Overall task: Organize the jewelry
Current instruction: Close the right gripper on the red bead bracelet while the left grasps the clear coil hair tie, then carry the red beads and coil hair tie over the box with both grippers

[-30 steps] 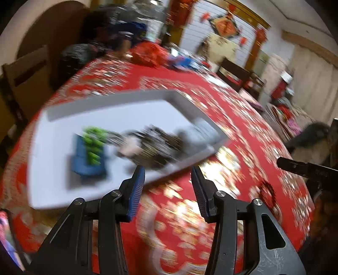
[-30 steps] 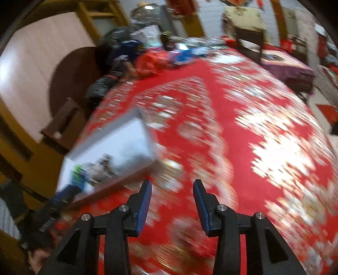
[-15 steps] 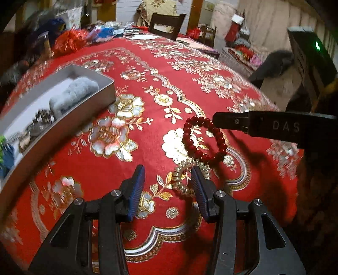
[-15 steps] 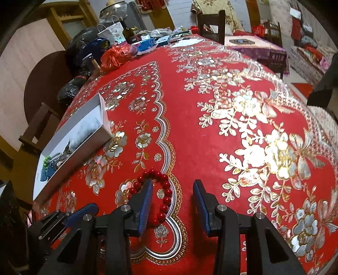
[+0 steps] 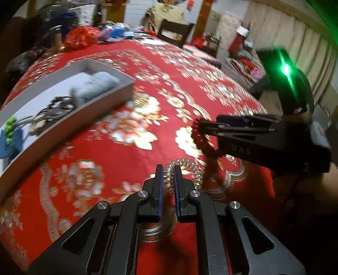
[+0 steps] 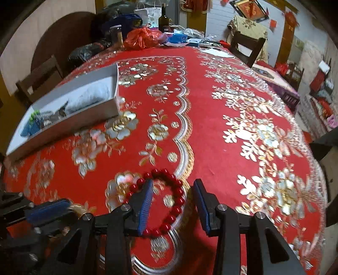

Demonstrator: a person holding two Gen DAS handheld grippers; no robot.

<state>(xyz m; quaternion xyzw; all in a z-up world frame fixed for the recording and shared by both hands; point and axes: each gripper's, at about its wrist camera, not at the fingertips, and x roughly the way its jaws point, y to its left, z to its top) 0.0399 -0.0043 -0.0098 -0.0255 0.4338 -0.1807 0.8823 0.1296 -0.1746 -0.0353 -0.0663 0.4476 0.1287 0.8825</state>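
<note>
My left gripper [image 5: 168, 169] is shut on a clear-gold spiral coil bracelet [image 5: 191, 169], whose loop sticks out between and past the fingers. A red bead bracelet [image 6: 169, 194] lies on the red tablecloth [image 6: 211, 137]. My right gripper [image 6: 172, 186] is open with its jaws straddling one side of the bead loop. In the left wrist view the right gripper [image 5: 202, 127] sits at the red bracelet [image 5: 200, 141]. A white jewelry box [image 6: 95, 107] holding several pieces stands to the left; it also shows in the left wrist view [image 5: 63, 124].
Bags, a bottle [image 6: 163, 20] and clutter sit at the table's far end. Wooden chairs [image 6: 247, 47] stand around the table. The table edge curves down at the right.
My left gripper has closed on the spiral coil bracelet. My right gripper has moved forward so its open jaws straddle the red bead bracelet.
</note>
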